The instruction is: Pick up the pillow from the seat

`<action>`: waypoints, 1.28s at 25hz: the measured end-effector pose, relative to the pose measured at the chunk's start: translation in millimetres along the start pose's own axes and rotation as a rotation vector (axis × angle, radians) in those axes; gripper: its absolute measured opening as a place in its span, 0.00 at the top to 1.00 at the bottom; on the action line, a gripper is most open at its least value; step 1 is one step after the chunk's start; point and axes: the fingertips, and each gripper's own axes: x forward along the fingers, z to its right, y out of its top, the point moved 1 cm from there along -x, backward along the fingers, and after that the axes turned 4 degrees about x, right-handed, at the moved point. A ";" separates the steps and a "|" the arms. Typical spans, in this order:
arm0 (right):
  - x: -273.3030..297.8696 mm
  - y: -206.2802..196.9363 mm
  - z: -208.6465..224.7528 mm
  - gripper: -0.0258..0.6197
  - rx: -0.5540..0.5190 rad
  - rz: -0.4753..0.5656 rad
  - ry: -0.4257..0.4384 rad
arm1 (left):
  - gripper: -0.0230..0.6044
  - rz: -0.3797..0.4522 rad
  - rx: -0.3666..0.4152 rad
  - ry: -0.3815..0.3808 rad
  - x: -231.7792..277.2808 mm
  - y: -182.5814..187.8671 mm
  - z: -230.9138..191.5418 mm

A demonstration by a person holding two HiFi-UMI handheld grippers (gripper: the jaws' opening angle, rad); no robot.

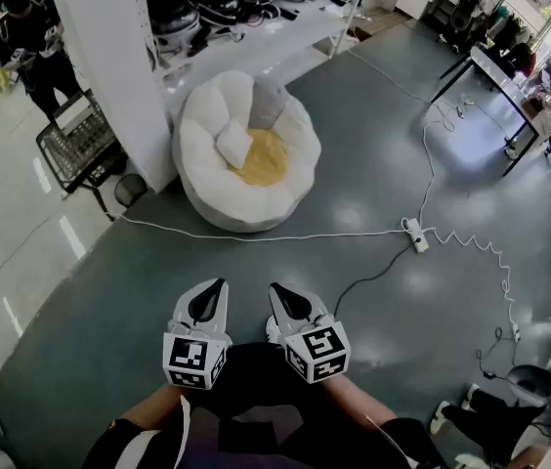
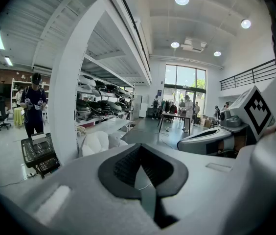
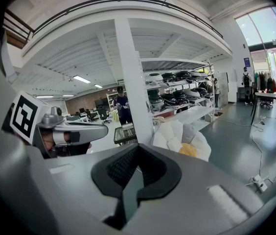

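Pillow (image 1: pixel 233 145) (one, white) lies on one round seat (image 1: pixel 256 208).

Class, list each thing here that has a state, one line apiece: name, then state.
Left tool: shut, empty, well short of the seat.
Right tool: shut, empty.
Pillow: lying in the seat, not yet picked up.
Seat: on the floor, holding the pillow.
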 end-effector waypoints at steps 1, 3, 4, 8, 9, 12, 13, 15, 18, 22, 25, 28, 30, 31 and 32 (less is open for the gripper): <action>0.4 -0.5 -1.2 0.96 -0.001 0.000 -0.001 | 0.96 0.002 -0.001 0.001 -1.1 -0.2 -1.1; 0.8 -1.0 -3.3 0.96 -0.003 0.002 -0.004 | 0.96 0.005 -0.001 0.003 -3.1 -0.6 -2.9; 0.9 -0.8 -3.9 0.96 -0.003 0.003 -0.005 | 0.96 0.005 -0.002 0.004 -3.9 -0.9 -3.6; 0.6 -0.3 -5.5 0.96 -0.004 0.011 -0.015 | 0.96 0.009 -0.003 0.005 -6.3 -2.1 -6.0; 0.3 0.3 -6.1 0.96 -0.005 0.014 -0.018 | 0.96 0.012 -0.003 0.005 -7.2 -1.8 -6.5; 0.8 4.1 -8.4 0.96 -0.007 0.024 -0.030 | 0.96 0.020 -0.005 0.005 -10.0 0.2 -10.0; 1.1 5.5 -9.0 0.96 -0.005 0.030 -0.033 | 0.96 0.023 -0.006 0.006 -11.1 0.8 -11.6; 1.1 8.3 -9.7 0.96 0.005 0.047 -0.039 | 0.96 0.028 -0.007 0.007 -14.0 0.2 -14.4; 0.3 14.0 -10.2 0.96 0.019 0.072 -0.056 | 0.96 0.033 -0.011 0.006 -19.2 -1.2 -18.3; 3.9 17.8 -18.2 0.96 0.017 0.077 -0.069 | 0.96 0.043 -0.021 0.006 -26.0 -1.2 -27.2; 8.2 16.1 -28.2 0.96 0.006 0.069 -0.074 | 0.96 0.053 -0.031 0.007 -32.9 -3.5 -34.8; 12.4 13.6 -37.8 0.96 -0.001 0.064 -0.081 | 0.96 0.062 -0.039 0.008 -40.5 -6.9 -42.3; 14.9 12.0 -42.9 0.96 -0.007 0.060 -0.080 | 0.96 0.067 -0.046 0.012 -44.0 -9.1 -47.2; 16.2 11.6 -44.7 0.96 -0.010 0.057 -0.079 | 0.96 0.070 -0.051 0.016 -45.2 -9.6 -49.7; 17.7 11.6 -46.0 0.96 -0.013 0.054 -0.077 | 0.96 0.071 -0.054 0.021 -45.8 -9.9 -52.1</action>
